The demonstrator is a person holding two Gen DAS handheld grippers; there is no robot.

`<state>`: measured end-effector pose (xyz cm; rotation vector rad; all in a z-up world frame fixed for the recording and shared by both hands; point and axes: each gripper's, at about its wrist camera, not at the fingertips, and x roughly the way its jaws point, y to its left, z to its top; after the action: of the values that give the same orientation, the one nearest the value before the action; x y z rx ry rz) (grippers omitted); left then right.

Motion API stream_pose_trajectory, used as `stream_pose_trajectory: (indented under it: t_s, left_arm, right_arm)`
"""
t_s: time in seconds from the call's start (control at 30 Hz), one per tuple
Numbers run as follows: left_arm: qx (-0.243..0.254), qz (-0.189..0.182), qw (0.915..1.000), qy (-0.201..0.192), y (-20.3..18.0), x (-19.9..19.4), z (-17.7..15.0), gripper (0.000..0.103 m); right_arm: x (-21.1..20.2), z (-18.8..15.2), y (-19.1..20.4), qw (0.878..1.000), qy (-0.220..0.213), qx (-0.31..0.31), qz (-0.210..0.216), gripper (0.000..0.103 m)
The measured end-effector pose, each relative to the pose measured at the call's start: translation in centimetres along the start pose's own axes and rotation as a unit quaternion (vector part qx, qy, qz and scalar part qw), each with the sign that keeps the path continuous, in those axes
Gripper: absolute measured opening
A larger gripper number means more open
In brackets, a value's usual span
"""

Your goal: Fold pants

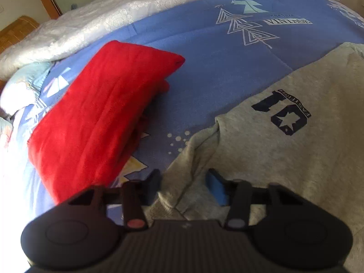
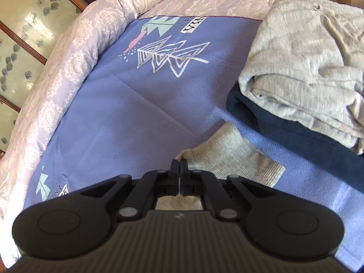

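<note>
Pants on Bed: Right Tool Clamped on Cuff, Left Tool Apart

Pants [image 1: 295, 154] of grey knit lie on the blue bed cover [image 1: 216, 72], filling the 3 to 5 o'clock part of the left wrist view, with a dark printed number on the fabric.

1. Left tool [image 1: 183, 183]: the fingers stand apart, with a gap between the pads. A rumpled grey edge of the pants lies below that gap; the pads do not press on it. One pad shows a blue face at 5 o'clock of the gap.

2. Right tool [image 2: 179, 166]: the fingers are together, pinching a corner of the ribbed grey cuff [image 2: 232, 159]. The cuff spreads flat on the bed cover toward 3 o'clock from the fingertips. More grey cloth shows under the tool body, behind the fingers.

3. Surroundings, left wrist view: a folded red garment [image 1: 97, 118] lies at 10 o'clock from the tool, apart from the pants. A pale quilt [image 1: 113, 20] is bunched along the far edge at 12 o'clock.

4. Surroundings, right wrist view: a stack of folded clothes sits at 2 o'clock, a light grey garment [image 2: 307, 63] on top of a dark navy one [image 2: 295, 134]. The stack is near the cuff but does not touch it.
</note>
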<state>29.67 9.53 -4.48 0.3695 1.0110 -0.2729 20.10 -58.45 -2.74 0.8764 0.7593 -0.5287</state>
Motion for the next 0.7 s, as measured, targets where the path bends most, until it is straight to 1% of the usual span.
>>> stream_pose_trajectory:
  t_s: [0.03,0.07,0.1,0.13,0.23,0.37,0.43,0.53,0.63,0.7]
  left_arm:
    - [-0.024,-0.02,0.9995,-0.001,0.5,0.0,0.2,0.014]
    - [-0.035,-0.013,0.9993,-0.008,0.7,-0.4,0.5,0.005]
    - [-0.033,0.017,0.9991,-0.02,0.3,-0.9,0.6,0.005]
    - [-0.032,0.036,0.9984,-0.031,0.3,-1.7,0.5,0.005]
    - [-0.05,0.03,0.9961,-0.066,1.0,-5.6,-0.3,0.005]
    - [-0.052,0.027,0.9905,-0.124,0.5,-12.9,-2.9,0.005]
    - [-0.048,0.026,0.9865,-0.154,-0.3,-16.5,-5.3,0.005]
    - [-0.035,0.018,0.9811,-0.19,-2.1,-21.0,-10.2,0.005]
    - [-0.011,0.008,0.9787,-0.205,-4.7,-24.1,-16.7,0.005]
    - [-0.003,0.002,0.9801,-0.199,-6.2,-24.4,-20.4,0.005]
  right_arm:
    - [0.1,-0.1,0.1,1.0,0.0,-0.003,-0.002,0.003]
    - [0.0,-0.3,0.2,1.0,-0.001,-0.008,-0.005,0.003]
    - [-0.2,-0.4,0.4,1.0,-0.004,-0.012,-0.007,0.002]
    - [-0.6,-0.4,0.5,1.0,-0.008,-0.015,-0.004,0.002]
    - [-3.1,0.0,0.9,0.999,-0.028,-0.019,0.019,0.002]
    - [-9.1,0.1,0.2,0.995,-0.051,-0.025,0.082,0.002]
    - [-12.9,-0.6,-1.2,0.991,-0.062,-0.024,0.116,0.002]
    - [-18.2,-2.1,-5.0,0.985,-0.071,-0.018,0.156,0.003]
    - [-22.8,-4.4,-11.4,0.978,-0.082,0.003,0.191,0.003]
    - [-25.3,-6.5,-17.0,0.97,-0.089,0.02,0.225,0.003]
